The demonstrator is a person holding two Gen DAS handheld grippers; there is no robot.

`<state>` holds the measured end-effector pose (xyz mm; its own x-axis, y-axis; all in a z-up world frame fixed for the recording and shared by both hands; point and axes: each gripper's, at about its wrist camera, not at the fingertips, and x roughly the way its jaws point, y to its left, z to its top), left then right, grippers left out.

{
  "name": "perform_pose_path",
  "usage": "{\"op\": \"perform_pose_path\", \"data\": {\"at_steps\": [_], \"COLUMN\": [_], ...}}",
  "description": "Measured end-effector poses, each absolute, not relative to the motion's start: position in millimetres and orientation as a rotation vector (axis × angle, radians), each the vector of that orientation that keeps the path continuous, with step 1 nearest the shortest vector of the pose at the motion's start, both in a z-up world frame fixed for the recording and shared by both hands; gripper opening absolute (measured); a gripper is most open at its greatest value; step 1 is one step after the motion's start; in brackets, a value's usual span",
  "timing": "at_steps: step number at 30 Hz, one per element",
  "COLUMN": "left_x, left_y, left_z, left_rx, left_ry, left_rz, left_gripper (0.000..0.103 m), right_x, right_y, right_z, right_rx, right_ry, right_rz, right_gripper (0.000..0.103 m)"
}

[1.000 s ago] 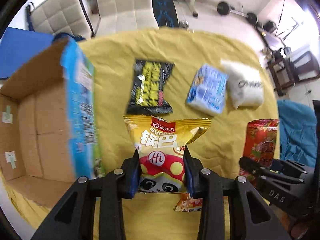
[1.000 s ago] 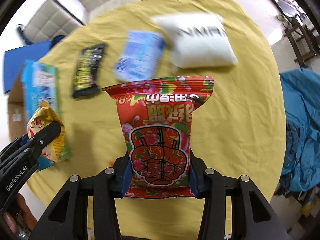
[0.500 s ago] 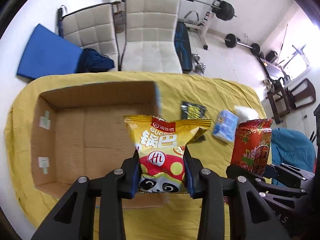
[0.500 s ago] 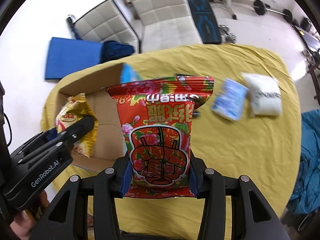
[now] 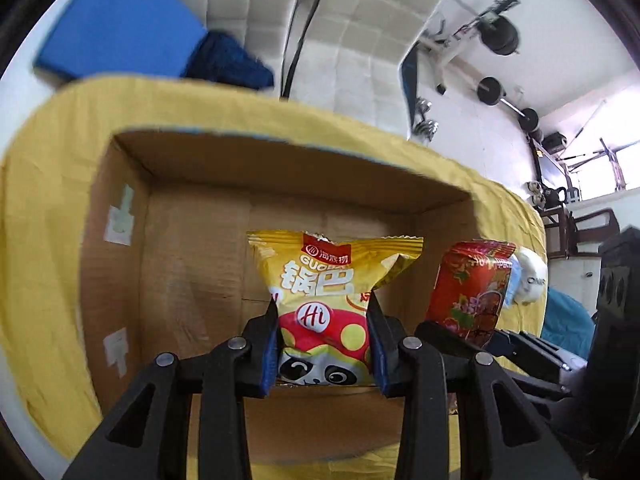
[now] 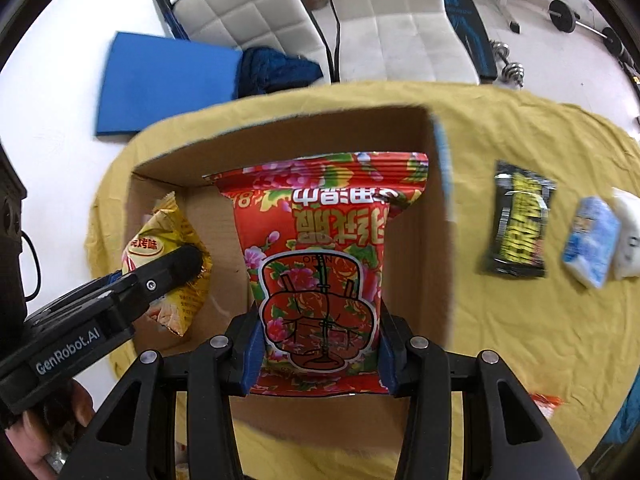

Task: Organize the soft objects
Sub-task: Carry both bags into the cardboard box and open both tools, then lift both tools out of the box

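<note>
Carton [image 6: 436, 240] on tablecloth [image 6: 520, 340]; three packets [image 6: 518, 224] right of carton.

My left gripper [image 5: 322, 340] is clamped on the yellow snack bag [image 5: 328, 300], fingers pressed against both its sides. My right gripper [image 6: 320, 350] is likewise pinched around the red snack bag [image 6: 320, 264]. The two sit side by side, level, the left one just beside the right, both pointing forward and down.
</note>
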<state>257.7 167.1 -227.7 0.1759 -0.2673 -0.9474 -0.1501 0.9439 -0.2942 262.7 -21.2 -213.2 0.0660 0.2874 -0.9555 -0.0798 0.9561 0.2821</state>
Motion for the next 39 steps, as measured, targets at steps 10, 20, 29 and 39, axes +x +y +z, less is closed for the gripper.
{"op": "perform_pose_path", "data": {"at_steps": [10, 20, 29, 39], "left_x": [306.1, 324.0, 327.4, 315.5], "left_y": [184.8, 162.0, 143.8, 137.3], "left_z": [-321.4, -341.9, -331.6, -295.4], "left_rx": [-0.425, -0.329, -0.302, -0.275], "left_ry": [1.56, 1.598, 1.621, 1.585], "left_rz": [-0.176, -0.218, -0.19, -0.132], "left_gripper": [0.034, 0.039, 0.052, 0.062], "right_x": [302.1, 318.3, 317.1, 287.8], "right_y": [11.7, 26.0, 34.6, 19.6], "right_z": [-309.7, -344.4, -342.5, -316.7], "right_rx": [0.103, 0.08, 0.041, 0.027], "right_ry": [1.584, 1.598, 1.577, 1.558], "right_rz": [0.191, 0.147, 0.13, 0.136], "right_gripper": [0.048, 0.05, 0.068, 0.069]}}
